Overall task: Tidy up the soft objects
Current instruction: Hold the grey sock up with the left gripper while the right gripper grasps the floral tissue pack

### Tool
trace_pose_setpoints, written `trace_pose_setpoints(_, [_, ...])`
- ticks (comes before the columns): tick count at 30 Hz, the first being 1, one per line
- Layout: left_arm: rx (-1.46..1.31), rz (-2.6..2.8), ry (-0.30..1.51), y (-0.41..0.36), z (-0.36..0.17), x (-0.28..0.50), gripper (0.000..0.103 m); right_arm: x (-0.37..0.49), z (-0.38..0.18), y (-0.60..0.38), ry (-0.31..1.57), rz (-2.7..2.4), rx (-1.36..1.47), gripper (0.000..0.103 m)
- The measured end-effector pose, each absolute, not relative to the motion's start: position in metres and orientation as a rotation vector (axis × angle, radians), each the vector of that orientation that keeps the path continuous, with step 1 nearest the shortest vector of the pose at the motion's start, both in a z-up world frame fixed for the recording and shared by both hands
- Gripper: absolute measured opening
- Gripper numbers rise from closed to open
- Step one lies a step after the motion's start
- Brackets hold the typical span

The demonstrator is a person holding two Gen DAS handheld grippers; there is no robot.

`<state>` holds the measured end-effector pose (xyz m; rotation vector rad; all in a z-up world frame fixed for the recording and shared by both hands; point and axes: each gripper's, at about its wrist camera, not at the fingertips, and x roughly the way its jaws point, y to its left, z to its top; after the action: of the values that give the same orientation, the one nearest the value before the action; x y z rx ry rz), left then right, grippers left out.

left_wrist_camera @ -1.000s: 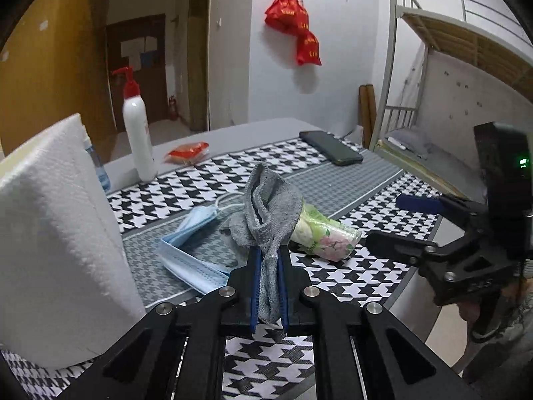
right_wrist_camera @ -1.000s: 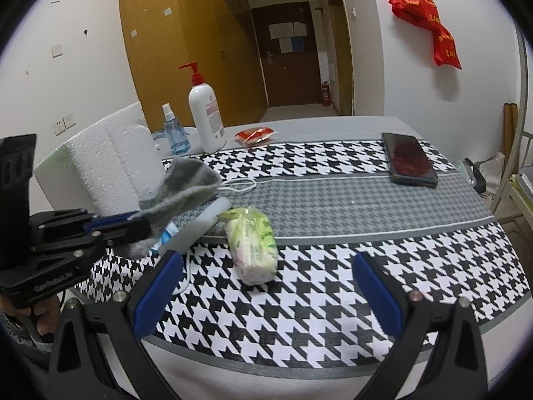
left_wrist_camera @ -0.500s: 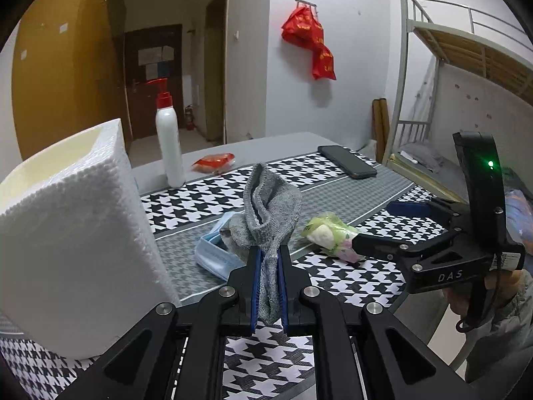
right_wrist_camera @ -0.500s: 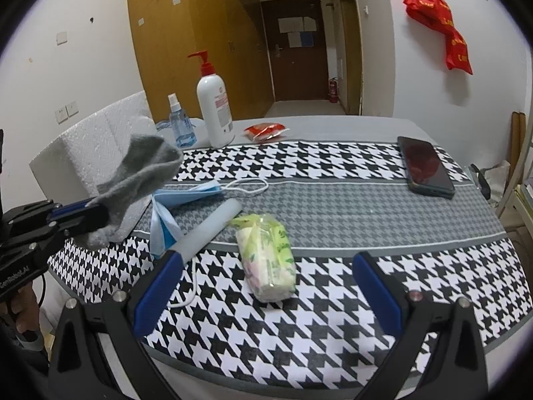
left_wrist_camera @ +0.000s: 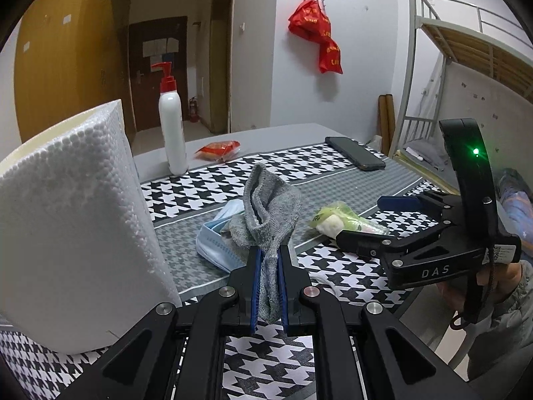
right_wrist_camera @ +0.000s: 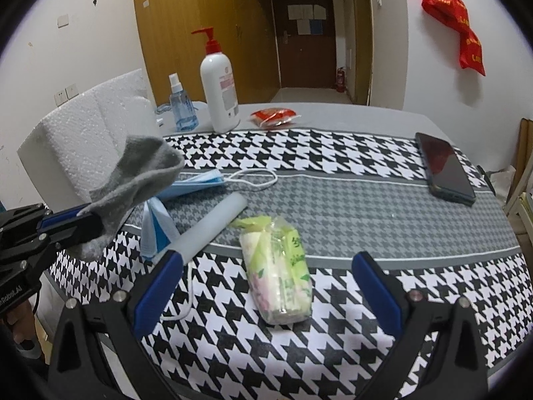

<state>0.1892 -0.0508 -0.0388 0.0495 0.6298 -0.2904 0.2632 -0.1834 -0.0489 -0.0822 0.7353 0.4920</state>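
Left tongs (left_wrist_camera: 267,286) clamped on grey sock (left_wrist_camera: 270,210) — lifted clear of the desk (right_wrist_camera: 349,200), beside foam block (left_wrist_camera: 73,220) at 9 o'clock. Right tongs (right_wrist_camera: 266,286) spread wide, straddling tissue pack (right_wrist_camera: 278,270) flat on the houndstooth cloth. Blue mask (right_wrist_camera: 196,183) and pale tube (right_wrist_camera: 213,226) at 10 o'clock of the pack — phone (right_wrist_camera: 444,173) at 2 o'clock.

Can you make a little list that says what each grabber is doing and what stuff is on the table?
left gripper: shut on the grey sock, held above the table
right gripper: open, holds nothing, tissue pack lies between its fingers' line
tablecloth: black and white houndstooth
blue face mask: lying by the foam box
phone: flat, far right
pump bottle: upright at the back
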Motion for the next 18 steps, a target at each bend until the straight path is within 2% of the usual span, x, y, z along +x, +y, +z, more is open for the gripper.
trace_pose_setpoints(4, [0.044,-0.287,0.634,-0.050,-0.041,0.193,0.010,0.267,-0.052,-0.181,0.743,0.492,-0.093,0.100])
trace_pose_setpoints(12, [0.040,-0.291,0.642,-0.049,-0.043,0.195,0.010,0.272,-0.061,-0.179,0.778,0.493,-0.109,0.079])
trace_pose_setpoints(18, [0.040,-0.291,0.644,-0.049,-0.043,0.196,0.010,0.274,-0.064,-0.178,0.800,0.495,-0.119,0.057])
